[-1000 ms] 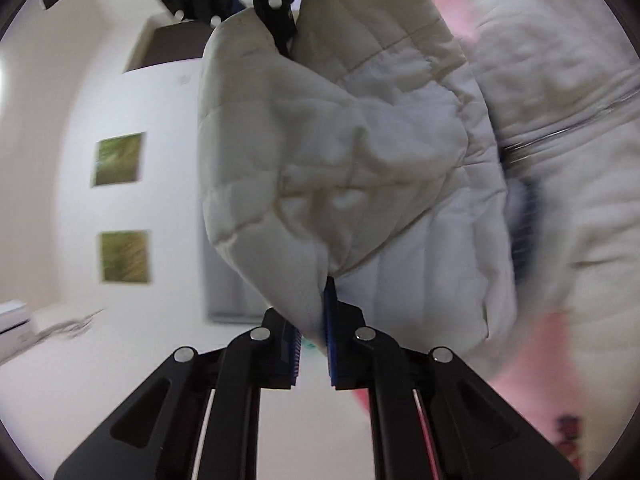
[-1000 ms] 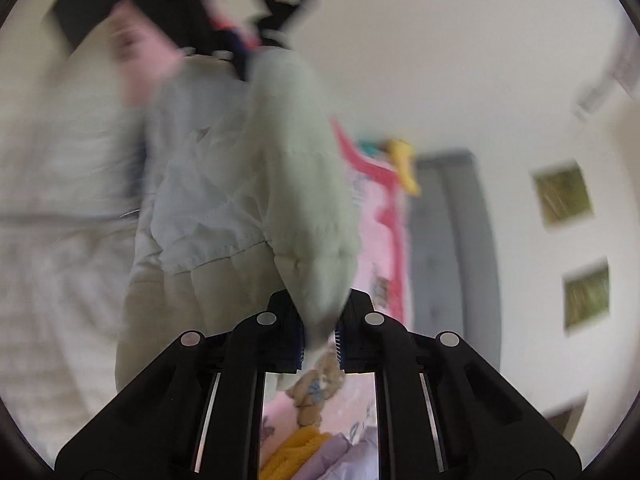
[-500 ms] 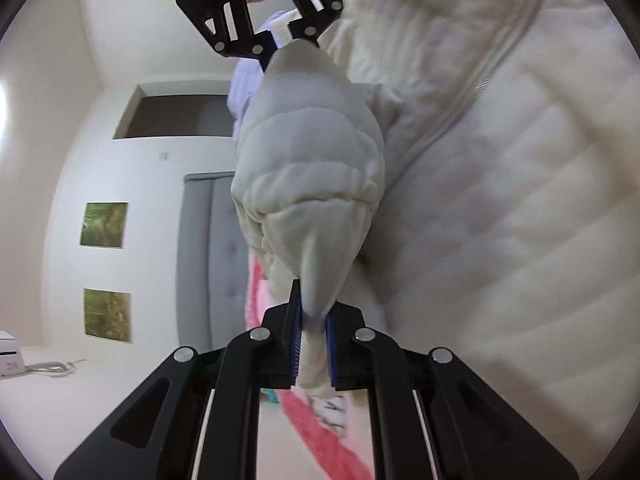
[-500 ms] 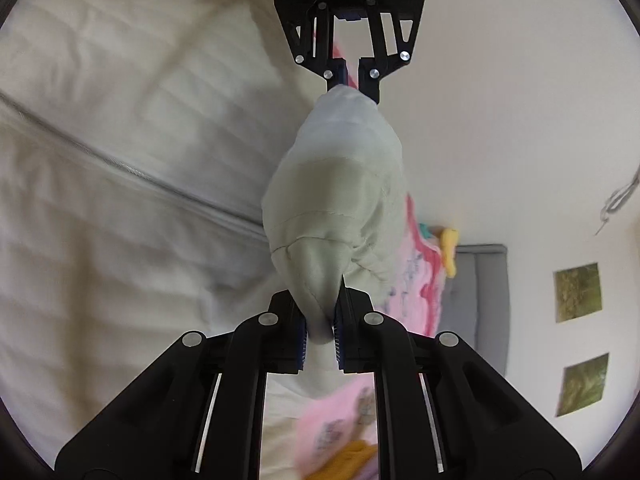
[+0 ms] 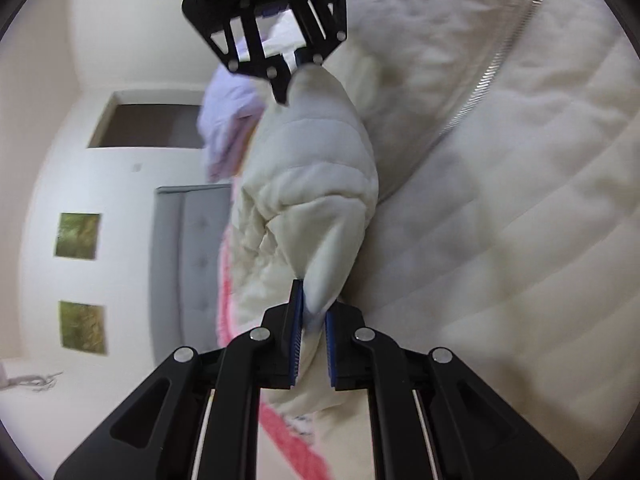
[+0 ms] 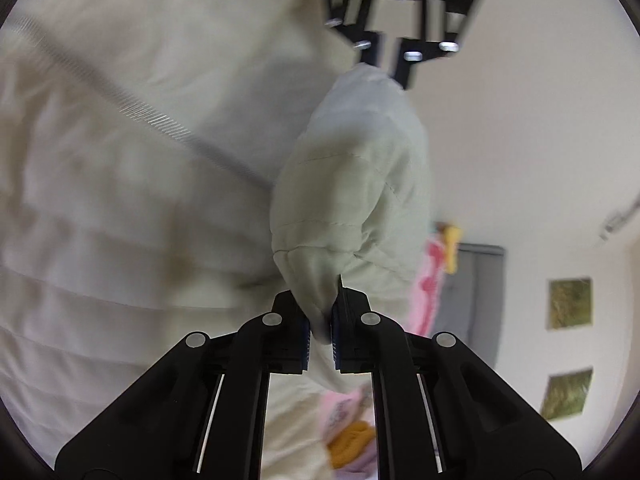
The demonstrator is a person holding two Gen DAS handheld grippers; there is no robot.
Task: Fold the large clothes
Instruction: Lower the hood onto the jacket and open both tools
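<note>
A cream quilted puffer jacket [image 5: 500, 208] with a metal zipper [image 5: 492, 68] fills the right of the left wrist view and the left of the right wrist view [image 6: 120, 220]. A puffy fold of it [image 5: 316, 184] stretches between the two grippers. My left gripper [image 5: 313, 344] is shut on one end of that fold. My right gripper [image 6: 320, 330] is shut on the other end [image 6: 352, 200]. Each gripper faces the other: the right one shows at the top of the left wrist view [image 5: 280, 28], the left one at the top of the right wrist view [image 6: 400, 12].
A grey padded headboard [image 5: 188, 256] stands against a white wall with two green pictures [image 5: 78, 236]. Pink bedding [image 6: 430, 292], a lilac cloth [image 5: 228, 120] and an orange item [image 6: 352, 440] lie beyond the jacket. A dark opening [image 5: 148, 126] is in the wall.
Both grippers swung toward each other and closed the distance, still clamped on the jacket. The jacket body now fills more of each view, with the zipper in sight.
</note>
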